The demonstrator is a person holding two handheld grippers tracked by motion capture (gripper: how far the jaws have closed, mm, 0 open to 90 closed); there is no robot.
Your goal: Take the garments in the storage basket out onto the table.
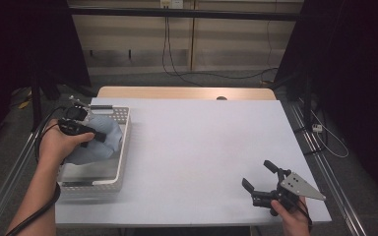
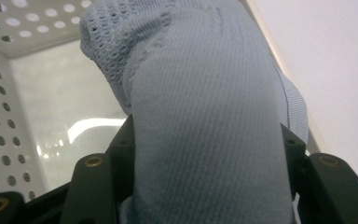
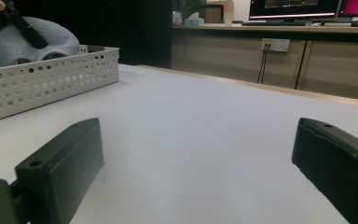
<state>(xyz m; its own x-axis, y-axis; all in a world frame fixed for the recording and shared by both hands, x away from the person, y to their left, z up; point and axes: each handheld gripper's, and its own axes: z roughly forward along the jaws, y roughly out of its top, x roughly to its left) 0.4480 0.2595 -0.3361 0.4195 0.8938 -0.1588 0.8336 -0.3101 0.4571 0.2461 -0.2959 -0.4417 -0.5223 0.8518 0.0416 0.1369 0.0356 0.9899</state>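
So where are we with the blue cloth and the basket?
Done: the left tool has closed on the light blue knit cloth, which bulges between its jaws. In hand: the cloth is held over the white perforated basket; whether it is going in or coming out I cannot tell. Left: the move itself. The right tool sits open near the table's front edge, holding nothing.

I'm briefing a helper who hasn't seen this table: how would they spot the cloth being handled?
Look to the table's left edge, where a white perforated basket sits. Bunched in it is the pale blue knitted cloth, clamped in the left gripper. It is the only soft blue thing there.
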